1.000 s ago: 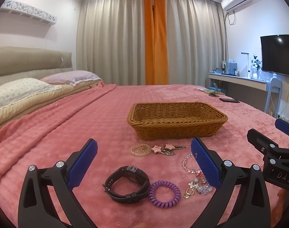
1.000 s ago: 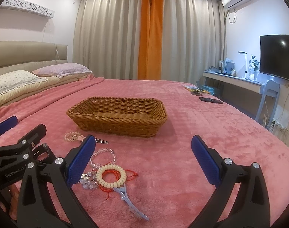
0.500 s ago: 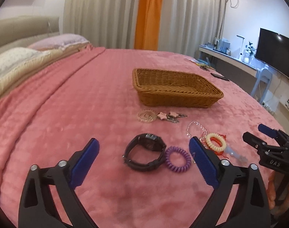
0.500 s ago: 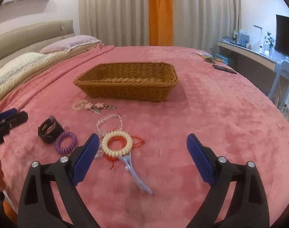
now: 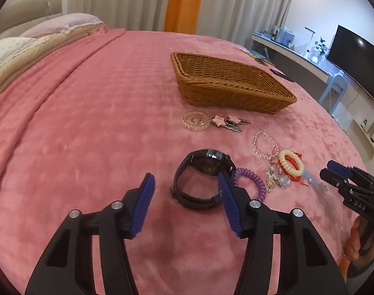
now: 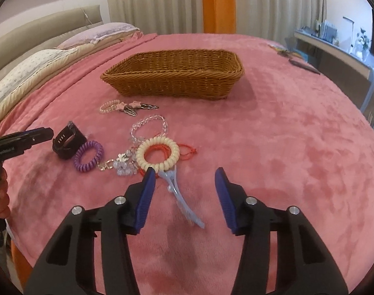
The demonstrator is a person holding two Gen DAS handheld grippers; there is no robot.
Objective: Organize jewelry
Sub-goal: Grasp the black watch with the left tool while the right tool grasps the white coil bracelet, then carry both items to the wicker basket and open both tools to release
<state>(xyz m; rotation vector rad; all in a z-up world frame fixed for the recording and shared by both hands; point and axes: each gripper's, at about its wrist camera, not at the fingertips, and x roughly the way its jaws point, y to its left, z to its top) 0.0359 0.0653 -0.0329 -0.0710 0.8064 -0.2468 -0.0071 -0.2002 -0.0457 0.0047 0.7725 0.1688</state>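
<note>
The pink blanket [image 5: 88,123] filled most of what I saw, and on it the wicker basket [image 5: 226,83] sat toward one o'clock from my left gripper [image 5: 185,191], with nothing visible inside it from either camera. The left gripper had its blue pads spread wide, closed on nothing, low over the blanket with the black watch [image 5: 201,179] lying just beyond and between the tips; the right-hand pad overlapped the strap's edge in my view, though I could not tell if it touched. My right gripper [image 6: 184,184] was likewise spread and empty, and the pale blue hair clip [image 6: 182,196] lay slantwise between its fingers, nearer the left pad. From the right wrist the rest of the jewelry sat at ten to twelve o'clock: the cream coil hair tie [image 6: 158,153] rested over a red cord [image 6: 187,151] and touched the clip's head, the clear bead bracelet [image 6: 150,125] lay just beyond it, the purple coil hair tie [image 6: 88,156] lay beside the watch [image 6: 67,143], and a small cluster of silver charms [image 6: 123,163] sat between the two coils (too tangled for me to sort out). Nearest the basket lay a pale beaded bracelet [image 6: 108,105] touching two pink star clips [image 6: 130,105].
</note>
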